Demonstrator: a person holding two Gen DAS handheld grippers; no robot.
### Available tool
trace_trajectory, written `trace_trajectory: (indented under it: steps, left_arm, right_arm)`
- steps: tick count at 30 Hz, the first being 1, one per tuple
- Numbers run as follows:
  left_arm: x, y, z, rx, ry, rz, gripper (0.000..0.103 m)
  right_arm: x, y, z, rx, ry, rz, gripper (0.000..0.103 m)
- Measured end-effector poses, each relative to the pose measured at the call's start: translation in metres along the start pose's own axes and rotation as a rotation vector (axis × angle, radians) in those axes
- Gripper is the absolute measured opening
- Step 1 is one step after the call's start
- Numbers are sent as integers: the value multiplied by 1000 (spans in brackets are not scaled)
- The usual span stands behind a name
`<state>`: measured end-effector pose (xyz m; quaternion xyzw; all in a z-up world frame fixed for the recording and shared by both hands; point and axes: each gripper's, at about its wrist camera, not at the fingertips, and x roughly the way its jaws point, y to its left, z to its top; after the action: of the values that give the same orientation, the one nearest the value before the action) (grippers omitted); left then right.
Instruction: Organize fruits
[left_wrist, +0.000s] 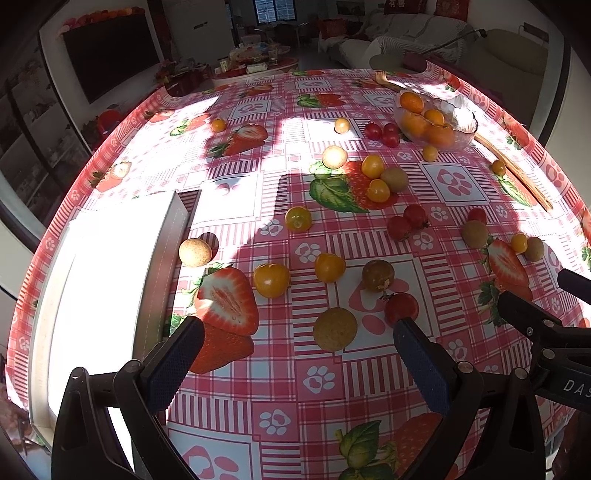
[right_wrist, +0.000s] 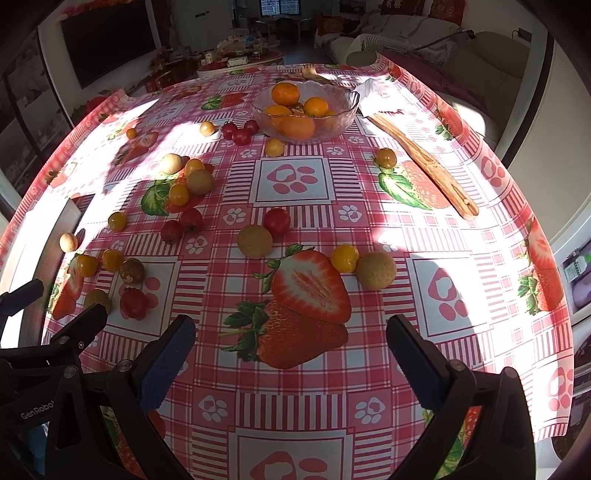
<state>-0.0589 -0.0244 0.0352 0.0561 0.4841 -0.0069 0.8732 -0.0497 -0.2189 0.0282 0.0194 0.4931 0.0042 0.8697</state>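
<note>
since both the left gripper (left_wrist: 299, 354) and right gripper (right_wrist: 291, 354) hover with jaws spread and empty, a clumsy nudge could roll the round tan fruit (left_wrist: 335, 329) off the pink checked tablecloth (left_wrist: 321, 406).

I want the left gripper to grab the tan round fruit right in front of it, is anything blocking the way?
Nothing visible does. The left gripper is open, and the tan round fruit lies just ahead between its fingers, with a red tomato beside it.

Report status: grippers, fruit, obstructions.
Left gripper and right gripper: jaws open, empty. Small round fruits loose across pink checked tablecloth; clear glass bowl holds oranges. Long wooden tongs lie beside bowl.
</note>
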Motion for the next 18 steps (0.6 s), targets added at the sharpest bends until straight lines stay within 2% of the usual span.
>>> trace_trajectory:
  steps: [8,18]
  left_arm:
    - [0,1,-2,9,0,6,103]
    - [8,-4,-4,43,5,12,103]
  right_arm:
    - [-3,-6,0,3,-4,-3,103]
    - [-4,-37,-4,50,-12,-6,103]
